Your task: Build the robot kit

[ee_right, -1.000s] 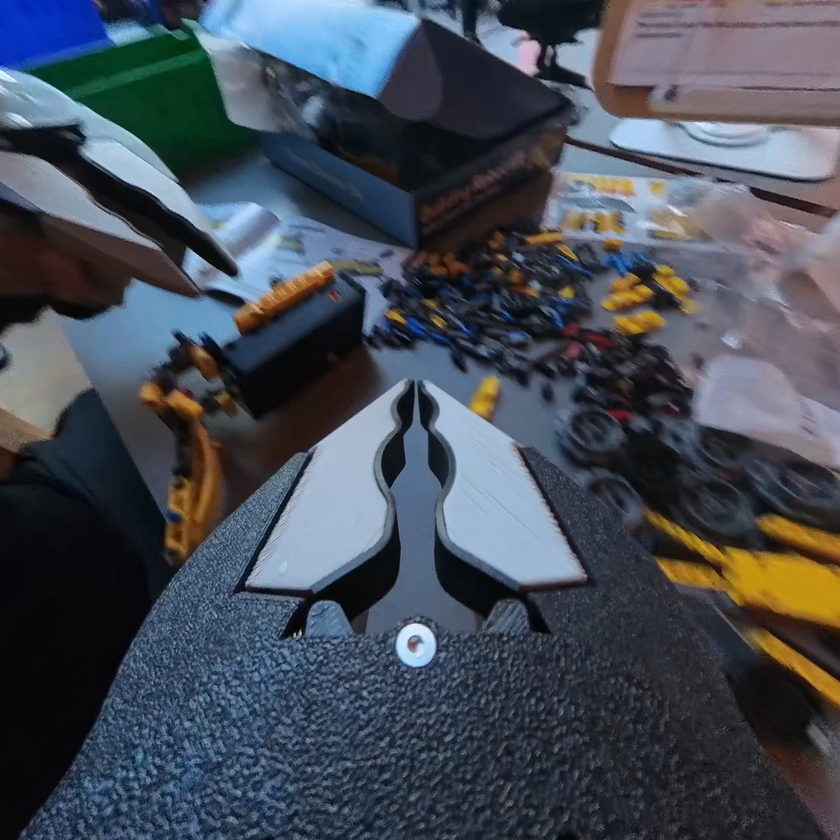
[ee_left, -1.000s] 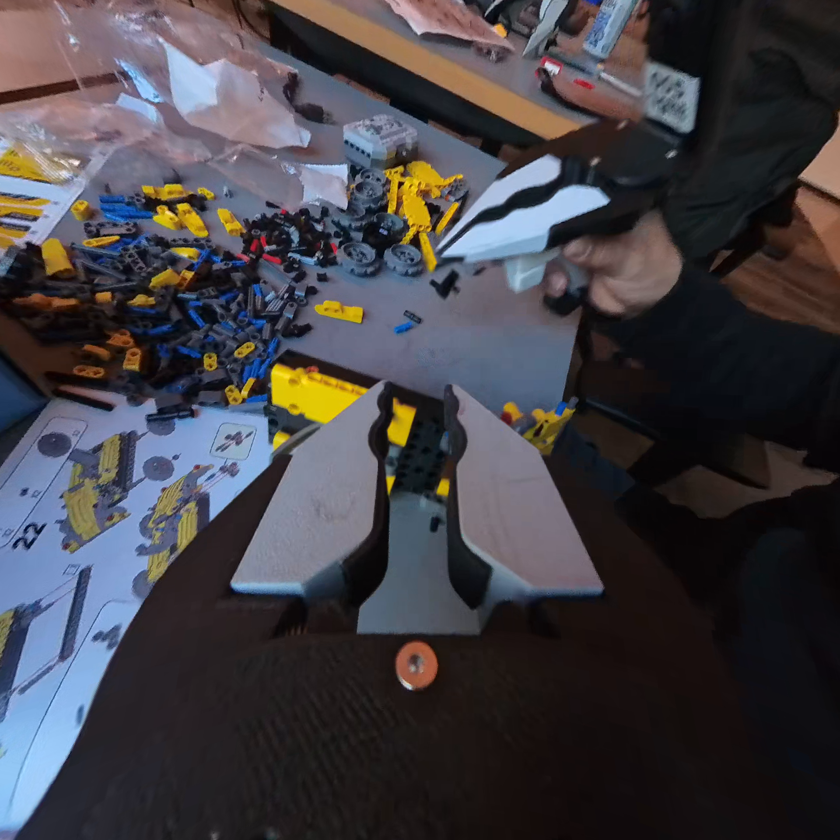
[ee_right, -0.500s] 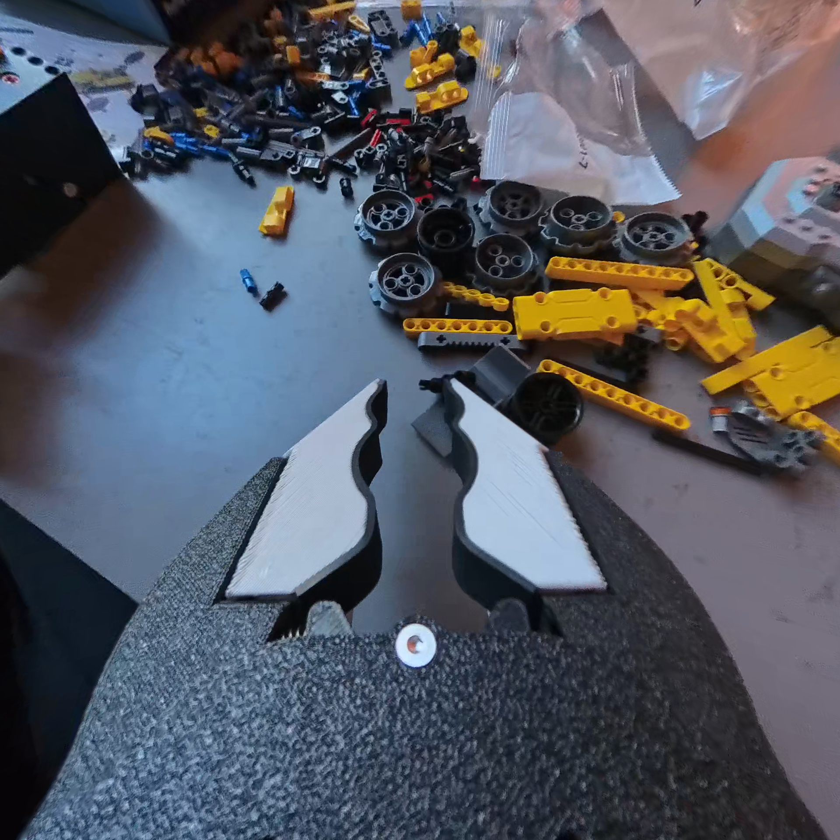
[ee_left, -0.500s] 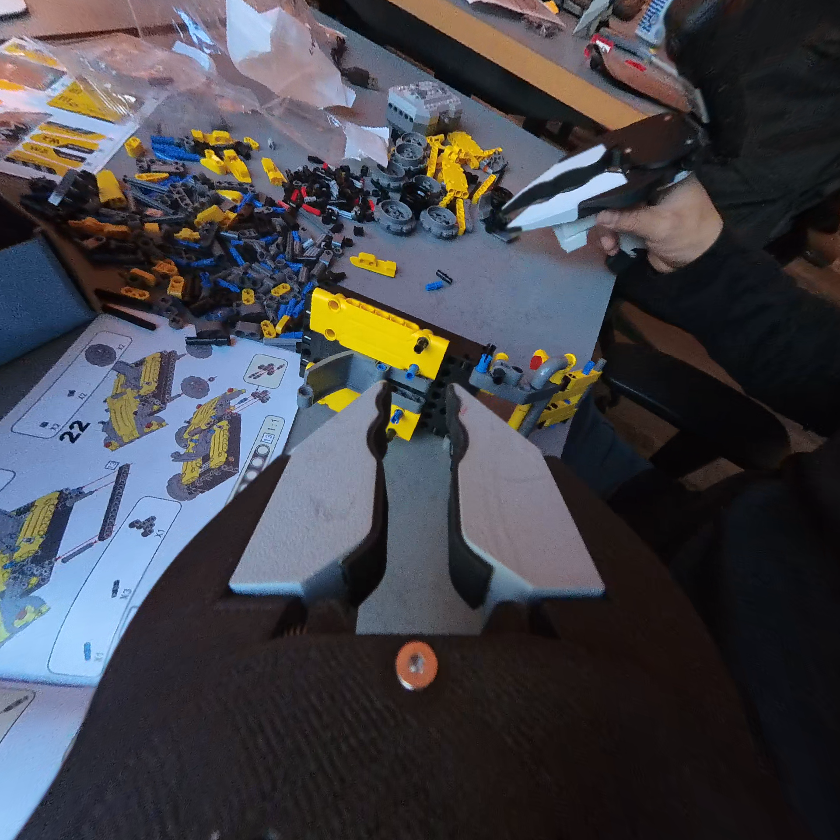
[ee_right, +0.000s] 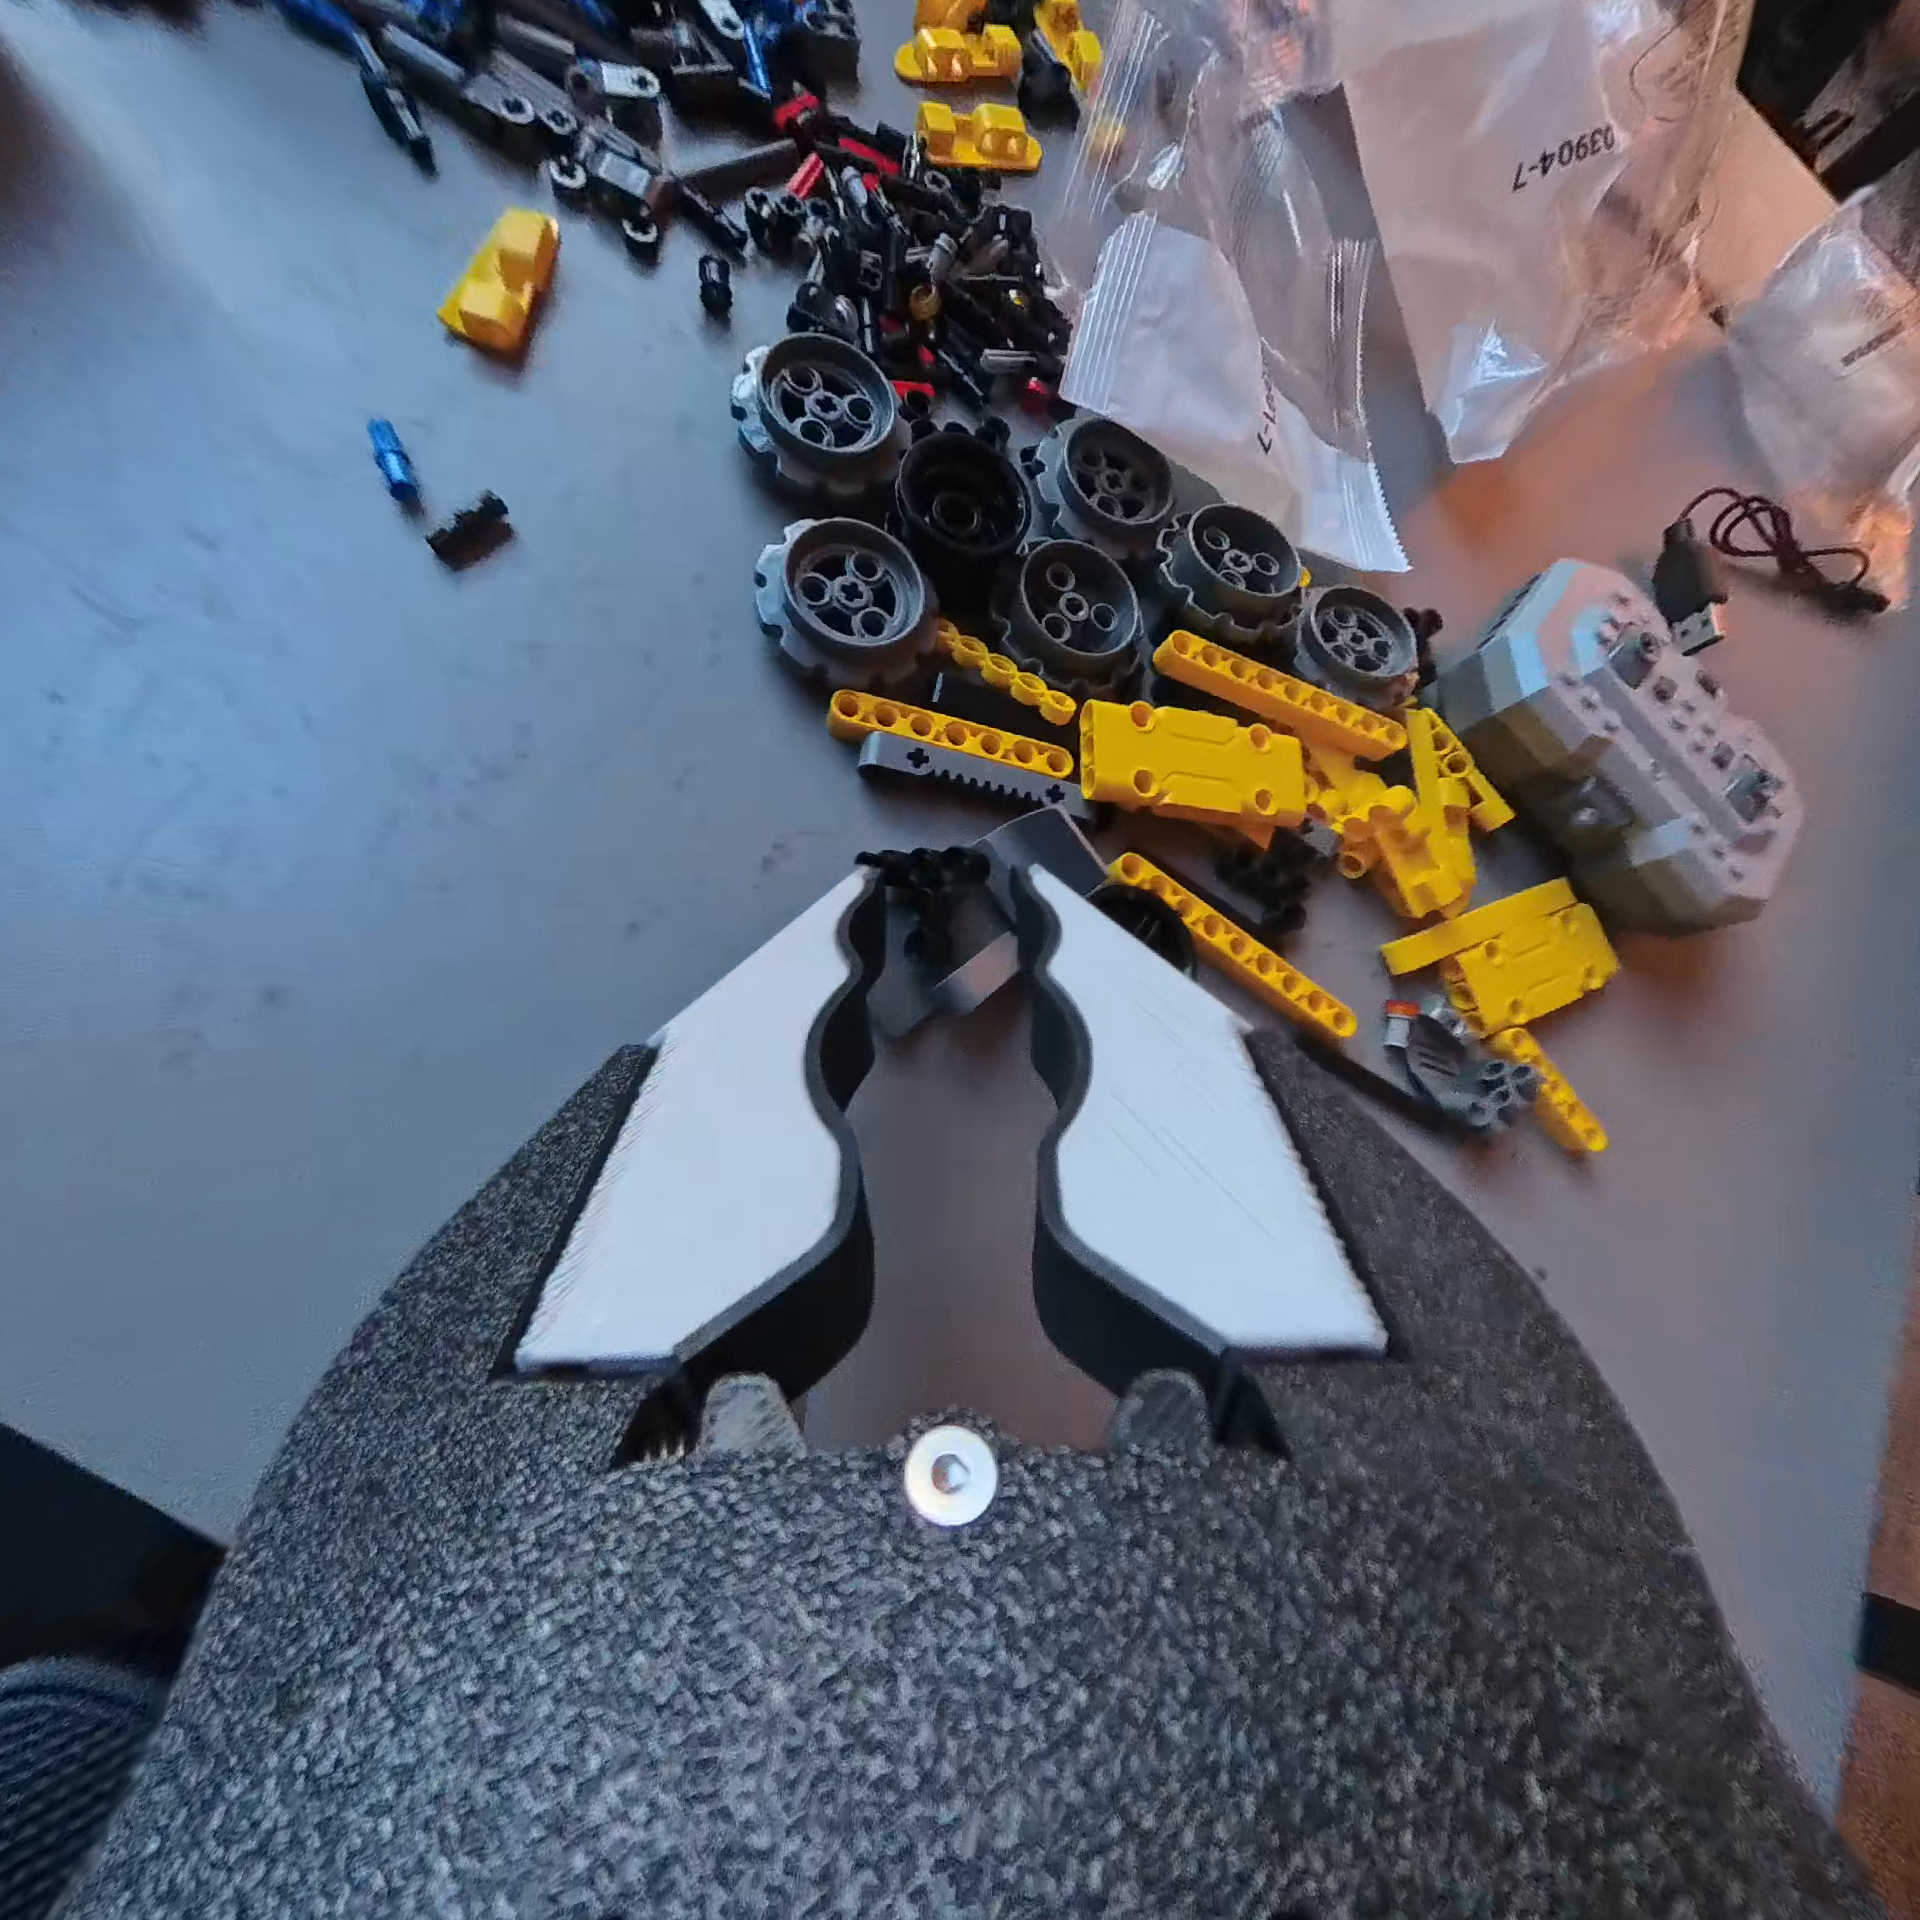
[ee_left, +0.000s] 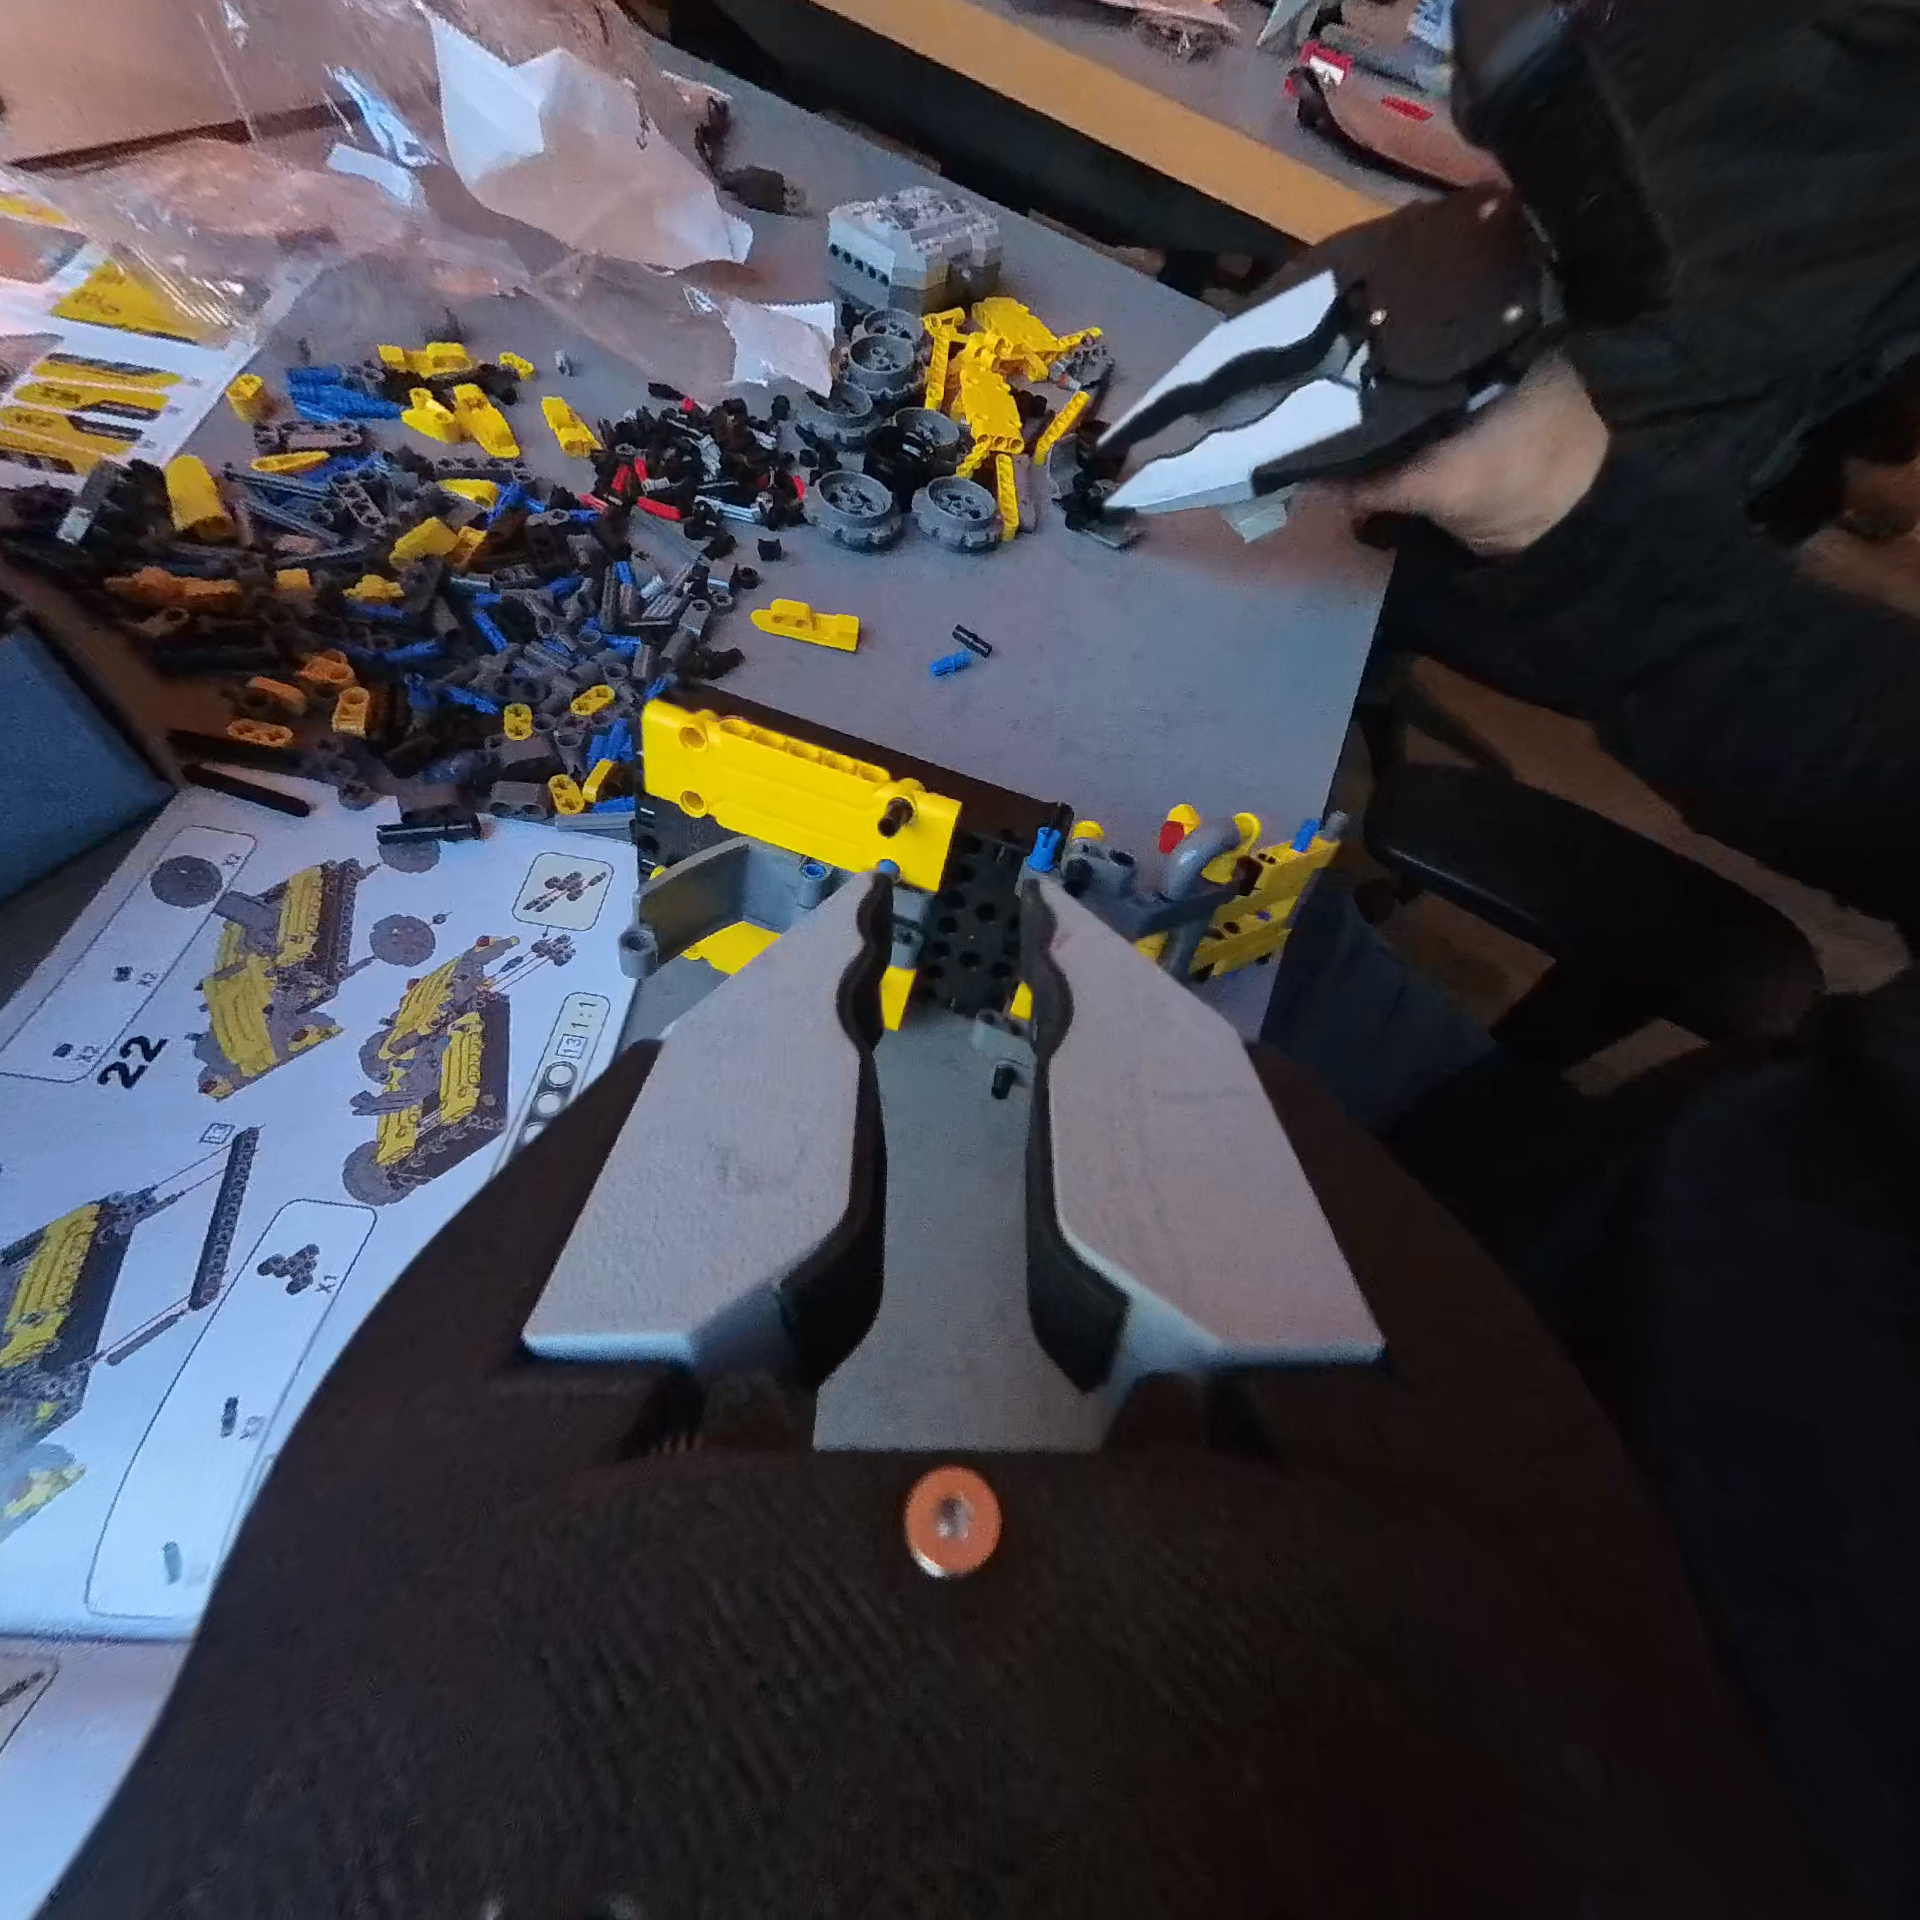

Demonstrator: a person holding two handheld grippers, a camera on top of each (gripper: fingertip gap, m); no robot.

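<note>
Left gripper [ee_left: 951, 894] is hovering, jaws apart and empty, at the half-built yellow and black model [ee_left: 821, 831] on the bench [ee_left: 1143, 707]. Right gripper [ee_right: 945, 883], swung over from the model side a second ago, is now straddling a grey piece [ee_right: 961, 961] with black pins [ee_right: 925, 868], jaws apart; wheels [ee_right: 831, 416] beyond.

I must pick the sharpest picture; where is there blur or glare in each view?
Left wrist view: the far gripper and hand are slightly smeared; the booklet is sharp. Right wrist view: wheels sharp, top-left corner blurred, orange glare on plastic bags.
</note>
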